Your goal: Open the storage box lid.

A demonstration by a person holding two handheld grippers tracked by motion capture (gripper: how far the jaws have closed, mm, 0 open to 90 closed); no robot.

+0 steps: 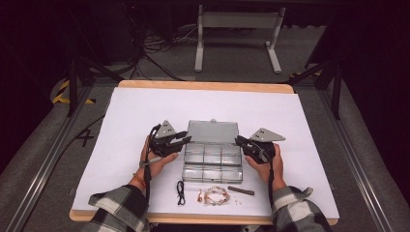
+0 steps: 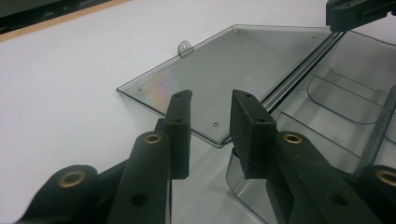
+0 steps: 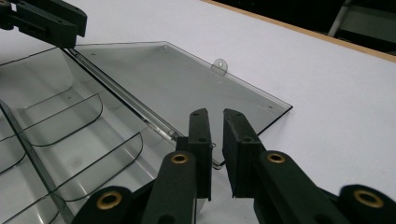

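Note:
A clear plastic organiser box [image 1: 211, 162] lies open mid-table, its lid [image 1: 212, 130] folded flat behind it. My left gripper [image 1: 186, 137] is at the box's left end; in the left gripper view its jaws [image 2: 212, 95] stand apart over a corner of the lid [image 2: 233, 60], with nothing pinched. My right gripper [image 1: 238, 141] is at the box's right end. There the jaws [image 3: 215, 114] are close together with a thin gap, above the lid's [image 3: 177, 79] near corner by the hinge, and nothing is visibly pressed between them. The compartments [image 3: 70, 126] look empty.
On the white sheet [image 1: 125, 121] in front of the box lie a black cord [image 1: 180, 192], a beaded bracelet [image 1: 215, 195], a dark stick [image 1: 241, 190] and tiny pieces [image 1: 237, 202]. The wooden table edge [image 1: 203, 86] runs along the back. A metal stand [image 1: 237, 34] is beyond it.

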